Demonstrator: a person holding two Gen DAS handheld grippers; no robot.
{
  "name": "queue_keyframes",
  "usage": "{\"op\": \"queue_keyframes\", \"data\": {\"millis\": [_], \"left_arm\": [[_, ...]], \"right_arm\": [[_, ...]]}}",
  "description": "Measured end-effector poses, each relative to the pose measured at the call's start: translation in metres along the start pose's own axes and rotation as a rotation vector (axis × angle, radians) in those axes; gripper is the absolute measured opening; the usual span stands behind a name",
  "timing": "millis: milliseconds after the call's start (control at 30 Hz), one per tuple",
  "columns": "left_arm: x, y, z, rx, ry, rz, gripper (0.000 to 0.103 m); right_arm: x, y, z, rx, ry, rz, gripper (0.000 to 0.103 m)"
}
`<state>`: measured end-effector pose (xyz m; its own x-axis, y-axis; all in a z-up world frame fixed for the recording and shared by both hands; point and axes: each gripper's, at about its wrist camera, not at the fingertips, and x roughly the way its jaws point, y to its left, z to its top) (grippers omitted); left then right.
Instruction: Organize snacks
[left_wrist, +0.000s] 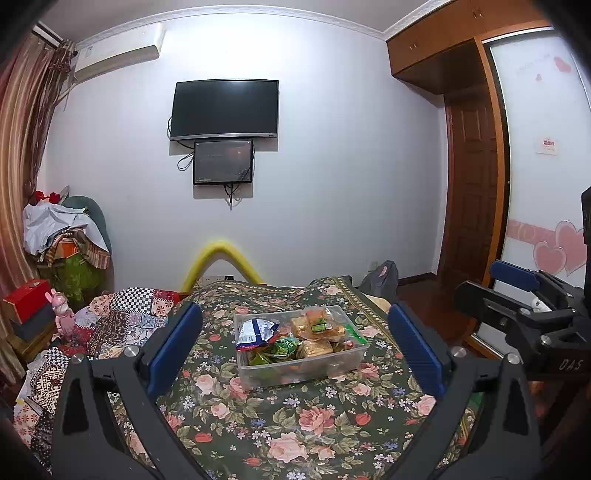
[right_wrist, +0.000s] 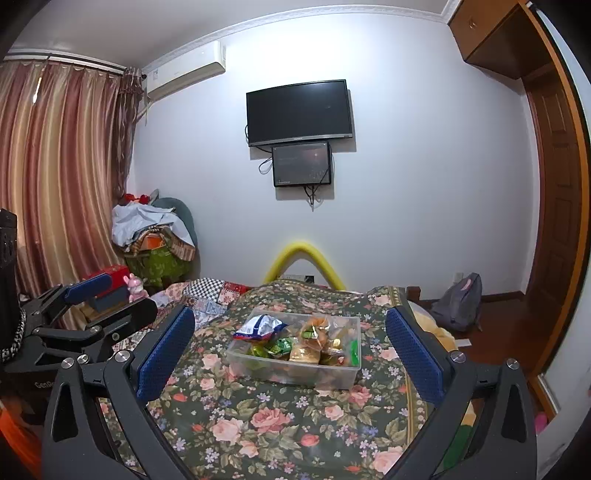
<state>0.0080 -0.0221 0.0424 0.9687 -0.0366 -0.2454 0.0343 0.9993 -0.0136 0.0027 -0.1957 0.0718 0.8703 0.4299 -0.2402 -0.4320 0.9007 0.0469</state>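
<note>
- While both sets of tongs, left tongs (left_wrist: 295, 343) and right tongs (right_wrist: 291, 347), gape wide and empty, the clear snack box (left_wrist: 301, 347) sits ahead on the floral bedspread (left_wrist: 295, 424).
- Nothing blocks it; a patchwork quilt (left_wrist: 122, 317) lies left, a backpack (right_wrist: 460, 306) right.

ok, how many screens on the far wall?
2. A large black flat television is mounted on the white wall; a smaller black-framed monitor hangs directly beneath it, overlapping its lower edge. Both look dark. Nothing suggests another is hidden.
</note>
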Motion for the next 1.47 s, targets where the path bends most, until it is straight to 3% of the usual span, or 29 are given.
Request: {"op": "queue_keyframes", "data": {"millis": [1467], "left_arm": [[0.0031,-0.0016,-0.0042,-0.024,0.018,-0.016,0.102]], "right_arm": [[-0.0011,0.0029,0.0008,-0.008,-0.002,-0.007,0.103]]}}
